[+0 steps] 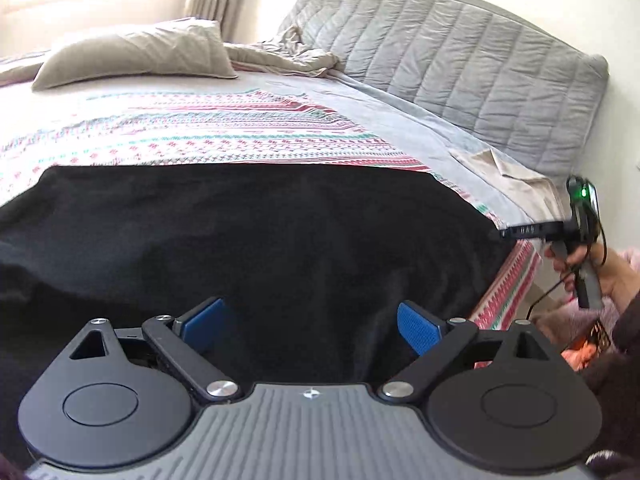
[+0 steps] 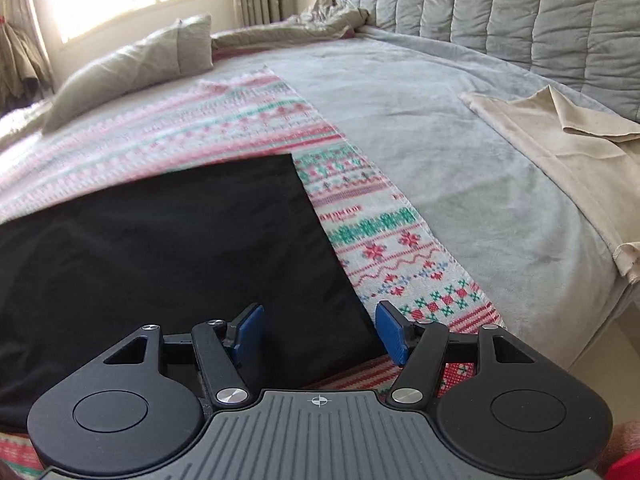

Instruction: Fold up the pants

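The black pants (image 1: pixel 248 232) lie flat on a patterned blanket (image 1: pixel 208 128) on the bed. My left gripper (image 1: pixel 310 320) is open, its blue pads just above the near part of the pants. In the right wrist view the pants (image 2: pixel 160 248) show a straight right edge and a square far corner. My right gripper (image 2: pixel 318 330) is open, astride the pants' near right edge. The right gripper also shows in the left wrist view (image 1: pixel 508 234), at the pants' right edge, held by a hand.
A grey pillow (image 1: pixel 136 52) lies at the far left of the bed. A quilted grey headboard cushion (image 1: pixel 460 56) runs along the right. A folded beige cloth (image 2: pixel 560 140) lies on a grey sheet (image 2: pixel 420 128). The bed's edge drops off at the right.
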`<state>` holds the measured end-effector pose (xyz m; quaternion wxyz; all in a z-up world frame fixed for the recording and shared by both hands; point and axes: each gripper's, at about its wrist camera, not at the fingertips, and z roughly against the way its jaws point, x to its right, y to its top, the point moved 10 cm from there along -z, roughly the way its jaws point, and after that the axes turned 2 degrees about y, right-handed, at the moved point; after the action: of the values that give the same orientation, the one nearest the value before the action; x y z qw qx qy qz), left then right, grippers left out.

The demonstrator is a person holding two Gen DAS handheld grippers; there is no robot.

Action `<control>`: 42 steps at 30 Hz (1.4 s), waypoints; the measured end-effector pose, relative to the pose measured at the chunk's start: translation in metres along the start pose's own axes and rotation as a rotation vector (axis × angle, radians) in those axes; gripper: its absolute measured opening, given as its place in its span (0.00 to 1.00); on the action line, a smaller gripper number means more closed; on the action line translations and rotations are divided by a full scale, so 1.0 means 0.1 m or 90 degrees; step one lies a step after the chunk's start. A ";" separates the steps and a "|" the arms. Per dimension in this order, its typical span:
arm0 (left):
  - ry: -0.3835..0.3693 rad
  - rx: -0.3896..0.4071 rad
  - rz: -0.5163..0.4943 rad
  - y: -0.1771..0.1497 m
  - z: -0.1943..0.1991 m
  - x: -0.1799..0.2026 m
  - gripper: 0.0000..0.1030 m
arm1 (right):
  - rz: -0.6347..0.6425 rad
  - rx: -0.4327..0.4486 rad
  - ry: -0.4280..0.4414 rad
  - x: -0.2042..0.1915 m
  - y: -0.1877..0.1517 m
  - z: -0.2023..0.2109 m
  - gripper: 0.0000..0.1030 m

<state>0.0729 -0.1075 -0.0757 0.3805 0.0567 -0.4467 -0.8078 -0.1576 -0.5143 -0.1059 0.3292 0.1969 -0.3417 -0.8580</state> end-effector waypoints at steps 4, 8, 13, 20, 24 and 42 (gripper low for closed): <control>0.015 -0.002 0.016 0.03 -0.08 -0.06 1.00 | 0.007 -0.003 -0.016 -0.01 -0.02 -0.07 0.59; 0.019 -0.009 0.040 0.04 -0.12 -0.10 1.00 | 0.008 -0.008 0.003 -0.07 -0.02 -0.07 0.35; 0.013 -0.012 0.085 0.05 -0.16 -0.14 1.00 | -0.009 0.000 0.044 -0.18 0.00 -0.03 0.09; -0.031 -0.016 0.166 0.11 -0.25 -0.15 0.95 | 0.062 0.059 0.096 -0.81 0.20 0.28 0.08; -0.061 -0.013 0.217 0.15 -0.28 -0.16 0.88 | 0.133 0.063 0.154 -1.40 0.24 0.39 0.08; -0.162 -0.015 0.393 0.23 -0.53 -0.18 0.75 | 0.331 -0.040 0.356 -3.48 -0.40 0.57 0.08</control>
<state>0.1215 -0.1388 -0.0945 0.5489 -0.1868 -0.4773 -0.6603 0.0392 -0.2228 -0.0557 0.6223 0.3197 -0.2511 -0.6689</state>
